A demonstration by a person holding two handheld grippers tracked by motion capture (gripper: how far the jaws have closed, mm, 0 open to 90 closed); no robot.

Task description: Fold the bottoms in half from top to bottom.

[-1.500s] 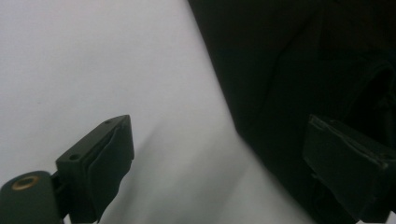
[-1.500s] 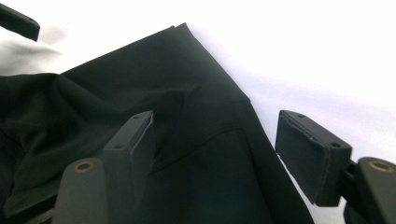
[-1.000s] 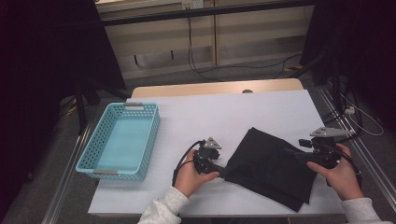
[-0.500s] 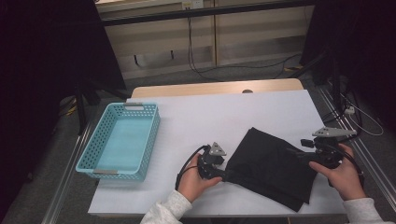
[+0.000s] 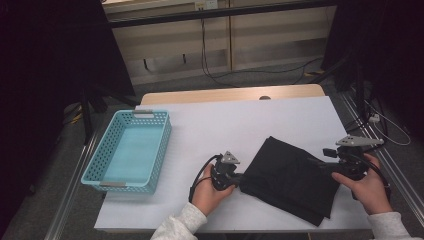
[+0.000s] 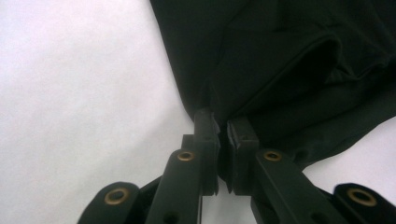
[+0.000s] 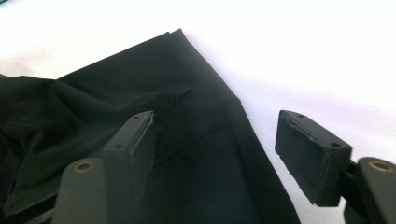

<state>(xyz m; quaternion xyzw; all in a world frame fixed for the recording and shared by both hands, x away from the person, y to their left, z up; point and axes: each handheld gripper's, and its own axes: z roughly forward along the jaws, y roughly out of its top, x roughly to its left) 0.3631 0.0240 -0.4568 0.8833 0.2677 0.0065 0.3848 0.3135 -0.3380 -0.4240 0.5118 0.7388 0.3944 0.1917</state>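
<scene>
Where the white table (image 5: 240,120) meets its left edge, at about nine o'clock from the middle, a turquoise basket (image 5: 111,150) sits with its long side running away from the person. Its perforated walls stand upright and it lies well apart from everything else on the table.

Moving right, toward six o'clock, the left hand (image 5: 210,192) comes up from the near edge in a pale sleeve (image 5: 181,227), wrapped around the left gripper (image 5: 235,178). Its cable loops out at its nine o'clock side, and a grey plate rides on top. This gripper points toward three o'clock, straight at the black cloth (image 5: 292,177). In the left gripper view its jaws have just been closing and now stand nearly together, the pads (image 6: 205,128) pinching the cloth's (image 6: 289,65) near left corner, so the left gripper (image 6: 218,135) is clenched on that fabric. A fold opens like a pocket just beyond the jaws.

The cloth lies flat on the table at roughly four o'clock from the centre, turned like a diamond, one corner pointing to twelve o'clock and its lower edge close to the table's near edge.

Farther right, at about three to four o'clock, the right hand (image 5: 367,187) holds the right gripper (image 5: 320,162) at the cloth's right side, aimed toward nine o'clock. In the right gripper view the right gripper (image 7: 217,147) has its jaws spread wide, one pad (image 7: 140,140) over the cloth (image 7: 93,121), the other over bare table (image 7: 303,56) just past the cloth's edge; nothing is pressed between them, so it is released.
</scene>
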